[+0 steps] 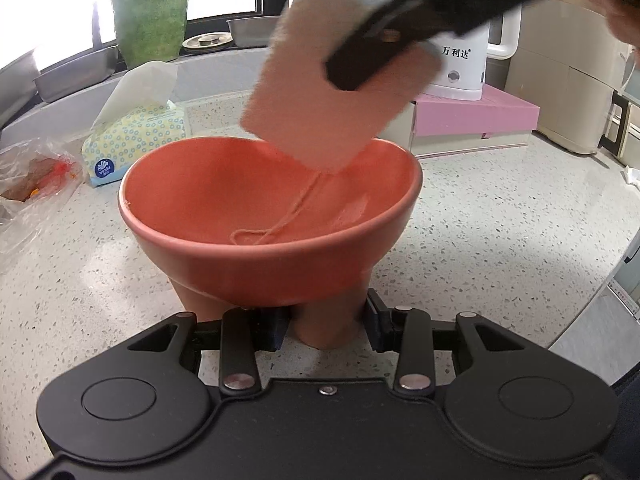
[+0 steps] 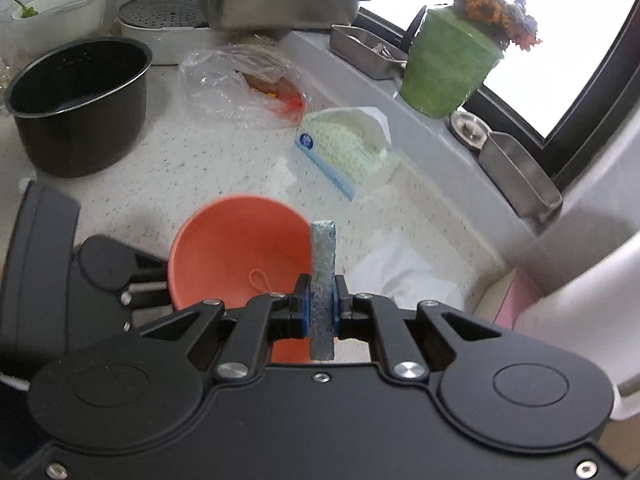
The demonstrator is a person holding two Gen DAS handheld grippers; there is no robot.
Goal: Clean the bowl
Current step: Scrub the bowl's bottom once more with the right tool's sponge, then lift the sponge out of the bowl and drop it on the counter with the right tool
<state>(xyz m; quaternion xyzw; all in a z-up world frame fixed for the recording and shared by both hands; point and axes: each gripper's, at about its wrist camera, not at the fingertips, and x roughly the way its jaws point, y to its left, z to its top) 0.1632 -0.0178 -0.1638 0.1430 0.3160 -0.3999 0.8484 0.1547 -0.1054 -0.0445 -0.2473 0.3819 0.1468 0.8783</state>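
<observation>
An orange footed bowl point(image 1: 272, 204) stands on the speckled counter. My left gripper point(image 1: 326, 328) is shut on the bowl's foot, its blue pads on both sides of it. My right gripper point(image 2: 322, 304) is shut on a flat sponge point(image 2: 323, 276), seen edge-on in the right wrist view. In the left wrist view the sponge point(image 1: 320, 92) hangs tilted over the bowl's far rim, and its string loop point(image 1: 264, 232) lies in the bowl. The bowl point(image 2: 236, 252) sits below and left of the sponge in the right wrist view.
A tissue pack point(image 1: 136, 140), a plastic bag point(image 1: 32, 176) and a green pot point(image 1: 150, 12) stand behind the bowl. A pink box point(image 1: 476, 116) with a white appliance point(image 1: 468, 68) is at the right. A black pot point(image 2: 80, 104) and a white cloth point(image 2: 404, 272) are on the counter.
</observation>
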